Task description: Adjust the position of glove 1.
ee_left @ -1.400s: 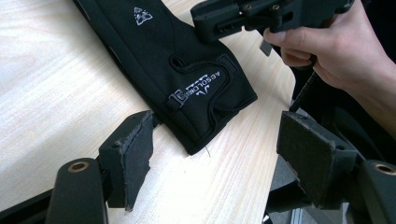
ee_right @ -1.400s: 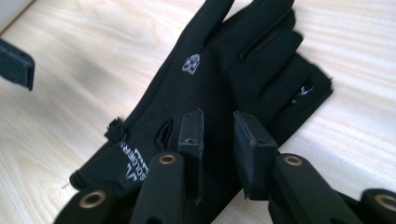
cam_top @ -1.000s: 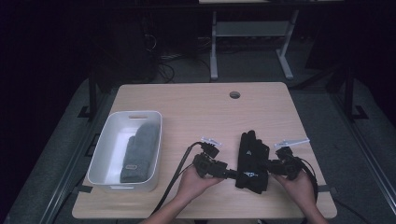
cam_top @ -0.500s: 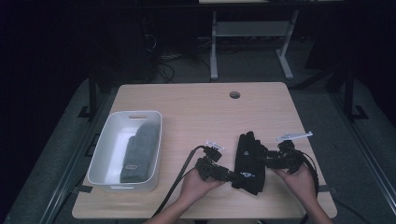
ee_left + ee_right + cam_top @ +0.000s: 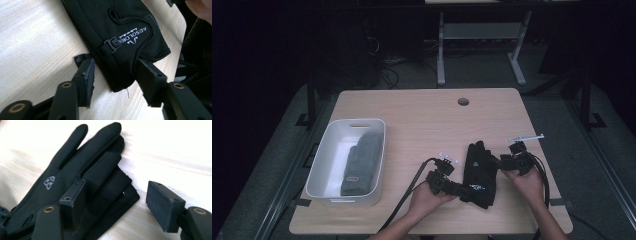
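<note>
Both grippers are open: left gripper (image 5: pixel 113 75) has been closing around the glove (image 5: pixel 479 172) cuff, right gripper (image 5: pixel 117 202) opening beside its fingers. A shallow bite may slip off the cuff.

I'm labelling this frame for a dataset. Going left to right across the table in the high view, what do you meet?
White bin holding a grey glove → left gripper → black glove → right gripper.

Right gripper (image 5: pixel 507 161) jaws opened off black glove (image 5: pixel 479 172), shifted right. Left gripper (image 5: pixel 458 189) jaws narrowing around glove cuff.
</note>
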`<move>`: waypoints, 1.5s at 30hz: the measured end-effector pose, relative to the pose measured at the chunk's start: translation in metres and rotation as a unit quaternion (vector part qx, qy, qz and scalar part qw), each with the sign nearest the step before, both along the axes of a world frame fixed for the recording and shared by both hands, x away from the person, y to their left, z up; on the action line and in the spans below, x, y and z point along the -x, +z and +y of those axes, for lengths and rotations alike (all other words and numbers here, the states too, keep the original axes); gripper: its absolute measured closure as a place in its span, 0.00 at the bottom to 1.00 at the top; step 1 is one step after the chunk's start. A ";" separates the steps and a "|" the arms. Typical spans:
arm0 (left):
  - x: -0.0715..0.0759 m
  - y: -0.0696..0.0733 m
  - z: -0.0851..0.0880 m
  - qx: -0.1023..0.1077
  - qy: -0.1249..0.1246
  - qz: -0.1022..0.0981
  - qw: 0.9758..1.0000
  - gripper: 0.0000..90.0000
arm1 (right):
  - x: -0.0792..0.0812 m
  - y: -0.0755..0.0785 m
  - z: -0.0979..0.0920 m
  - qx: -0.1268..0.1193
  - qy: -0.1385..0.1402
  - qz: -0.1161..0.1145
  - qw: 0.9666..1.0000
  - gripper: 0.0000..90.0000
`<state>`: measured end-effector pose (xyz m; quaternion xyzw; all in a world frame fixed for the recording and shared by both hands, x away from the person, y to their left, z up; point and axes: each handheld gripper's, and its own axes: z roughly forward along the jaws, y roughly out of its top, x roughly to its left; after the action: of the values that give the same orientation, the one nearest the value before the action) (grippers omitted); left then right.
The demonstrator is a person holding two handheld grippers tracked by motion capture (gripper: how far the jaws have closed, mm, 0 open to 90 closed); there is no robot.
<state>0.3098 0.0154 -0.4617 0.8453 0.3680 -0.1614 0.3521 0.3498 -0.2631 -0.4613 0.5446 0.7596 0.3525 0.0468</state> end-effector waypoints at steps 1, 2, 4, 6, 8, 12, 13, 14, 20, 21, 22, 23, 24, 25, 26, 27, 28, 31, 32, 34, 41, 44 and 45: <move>0.000 0.000 -0.001 -0.001 0.000 -0.002 1.000 0.55 | -0.001 -0.001 0.000 -0.002 0.000 0.002 1.000 0.36; 0.000 0.000 -0.001 -0.004 -0.003 -0.004 1.000 0.56 | -0.001 -0.002 -0.001 -0.002 0.001 0.001 1.000 0.36; 0.001 0.001 -0.003 -0.011 -0.010 -0.006 1.000 0.60 | -0.002 -0.003 0.000 -0.001 0.004 0.001 1.000 0.37; 0.001 0.000 -0.004 -0.015 -0.015 -0.010 1.000 0.64 | -0.002 -0.002 0.001 -0.001 0.004 0.001 1.000 0.39; 0.001 0.000 -0.005 -0.022 -0.021 -0.016 0.999 0.68 | -0.001 -0.002 0.002 -0.002 0.009 0.002 1.000 0.43; 0.001 0.000 -0.008 -0.020 -0.019 -0.016 0.999 0.76 | -0.001 -0.003 0.004 -0.008 0.017 0.002 1.000 0.55; 0.000 -0.001 -0.008 -0.020 -0.020 -0.015 0.999 0.78 | -0.001 -0.003 0.004 -0.010 0.017 0.004 1.000 0.57; 0.000 -0.001 -0.008 -0.020 -0.021 -0.014 0.999 0.80 | -0.001 -0.004 0.004 -0.014 0.020 0.003 1.000 0.61; -0.005 -0.005 -0.007 -0.008 -0.025 0.003 1.000 0.88 | -0.001 -0.007 0.002 -0.050 0.014 0.021 0.998 0.75; -0.006 -0.006 -0.006 -0.003 -0.022 0.007 1.000 0.89 | -0.001 -0.007 0.001 -0.056 0.013 0.020 0.998 0.77; -0.006 -0.006 -0.006 0.002 -0.022 0.007 1.000 0.89 | -0.001 -0.007 0.000 -0.061 0.012 0.020 0.998 0.80; -0.006 -0.006 -0.005 0.002 -0.023 0.006 1.000 0.90 | -0.001 -0.006 -0.001 -0.067 0.012 0.018 0.997 0.82; -0.006 -0.006 -0.005 0.003 -0.023 0.004 1.000 0.90 | -0.001 -0.005 -0.001 -0.073 0.010 0.019 0.997 0.83; -0.006 -0.005 -0.005 0.003 -0.021 0.004 1.000 0.90 | -0.001 -0.005 -0.002 -0.074 0.011 0.017 0.997 0.85; -0.006 -0.005 -0.004 0.001 -0.023 0.001 1.000 0.90 | 0.000 -0.004 -0.002 -0.076 0.008 0.016 0.997 0.86; -0.006 -0.005 -0.003 0.002 -0.021 0.002 1.000 0.91 | 0.000 -0.003 -0.003 -0.080 0.005 0.015 0.997 0.87; -0.006 -0.005 -0.003 0.004 -0.020 0.003 1.000 0.91 | 0.000 -0.002 -0.003 -0.082 0.004 0.016 0.996 0.87; -0.006 -0.005 -0.001 0.005 -0.017 0.001 1.000 0.91 | 0.000 -0.002 -0.004 -0.086 0.004 0.017 0.996 0.87; -0.005 -0.005 0.000 0.007 -0.015 0.003 1.000 0.91 | 0.000 -0.002 -0.004 -0.088 0.004 0.018 0.996 0.88; -0.006 -0.004 0.003 0.004 -0.019 -0.001 1.000 0.91 | 0.001 -0.001 -0.003 -0.090 0.005 0.018 0.996 0.88; -0.005 0.000 0.011 0.013 -0.008 -0.003 1.000 0.91 | 0.003 0.006 -0.001 -0.107 0.008 0.013 0.994 0.88; -0.003 0.002 0.015 0.011 -0.008 -0.010 1.000 0.91 | 0.004 0.007 0.000 -0.116 0.006 0.014 0.993 0.88; -0.003 0.003 0.016 0.014 -0.006 -0.009 1.000 0.91 | 0.004 0.008 0.001 -0.117 0.008 0.013 0.993 0.88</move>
<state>0.3126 0.0310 -0.4585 0.8440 0.3573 -0.1614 0.3661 0.3455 -0.2625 -0.4530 0.5447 0.7180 0.4322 -0.0305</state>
